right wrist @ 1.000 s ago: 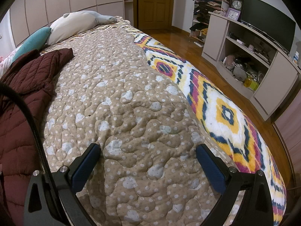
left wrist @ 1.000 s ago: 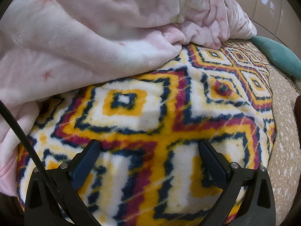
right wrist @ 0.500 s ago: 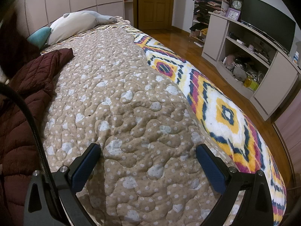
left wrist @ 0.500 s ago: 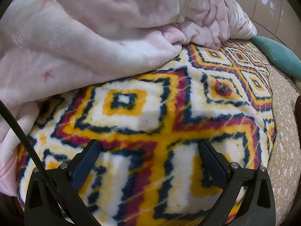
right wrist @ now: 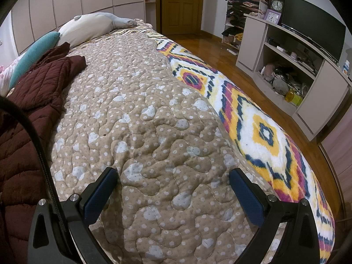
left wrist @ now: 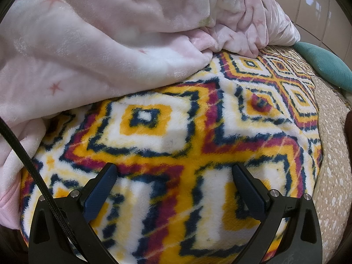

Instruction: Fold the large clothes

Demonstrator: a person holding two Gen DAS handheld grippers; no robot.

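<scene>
A dark red quilted jacket (right wrist: 28,110) lies along the left side of the bed in the right wrist view, spread over the beige quilted cover (right wrist: 140,114). My right gripper (right wrist: 173,176) is open and empty, hovering just above the beige cover, to the right of the jacket and apart from it. My left gripper (left wrist: 173,171) is open and empty over a yellow, red and blue patterned fleece blanket (left wrist: 176,132). A pink fleece blanket (left wrist: 99,44) with star marks is heaped on the patterned blanket beyond the left gripper.
A teal pillow (right wrist: 33,55) and a white plush pillow (right wrist: 88,26) lie at the head of the bed. The patterned blanket (right wrist: 259,127) hangs over the bed's right edge. A shelf unit with a TV (right wrist: 312,22) stands across a wooden floor (right wrist: 220,50). A door (right wrist: 180,4) is at the back.
The jacket's upper part has shifted in the right wrist view; a dark shape passed at upper left half a second ago. Both grippers have stayed in place, open.
</scene>
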